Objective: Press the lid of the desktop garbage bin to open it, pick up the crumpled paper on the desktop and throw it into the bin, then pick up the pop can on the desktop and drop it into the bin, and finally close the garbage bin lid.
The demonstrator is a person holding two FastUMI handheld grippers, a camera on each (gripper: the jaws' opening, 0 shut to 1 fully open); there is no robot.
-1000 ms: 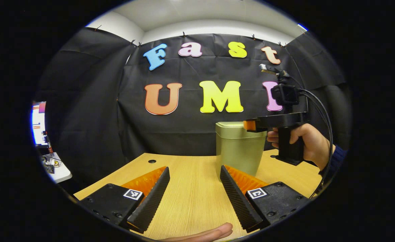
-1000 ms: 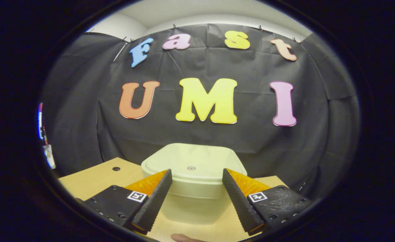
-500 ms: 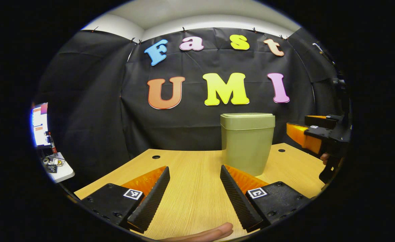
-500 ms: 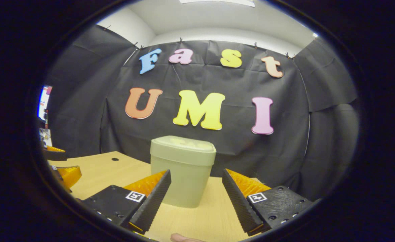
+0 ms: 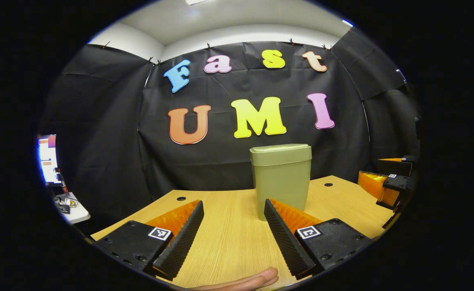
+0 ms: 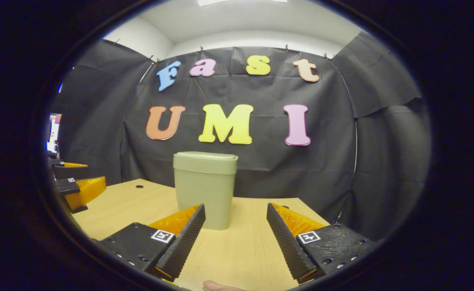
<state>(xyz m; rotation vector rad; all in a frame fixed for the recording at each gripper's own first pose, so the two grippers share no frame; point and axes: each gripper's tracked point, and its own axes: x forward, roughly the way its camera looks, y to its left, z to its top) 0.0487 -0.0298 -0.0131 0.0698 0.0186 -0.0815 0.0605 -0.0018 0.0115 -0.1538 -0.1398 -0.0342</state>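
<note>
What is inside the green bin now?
That cannot be seen: the lid sits closed on the bin, covering its inside. The bin stands on the wooden table, black cloth behind it.

1. Left gripper view sits low over the wooden table (image 5: 229, 238), facing the back wall, with the bin (image 5: 281, 178) ahead, slightly right of centre, fairly near.
2. Right gripper view is low too, same heading, with the bin (image 6: 204, 188) ahead, slightly left, fairly near.
3. Both share the bin, the table around it, and the wall behind it.
</note>
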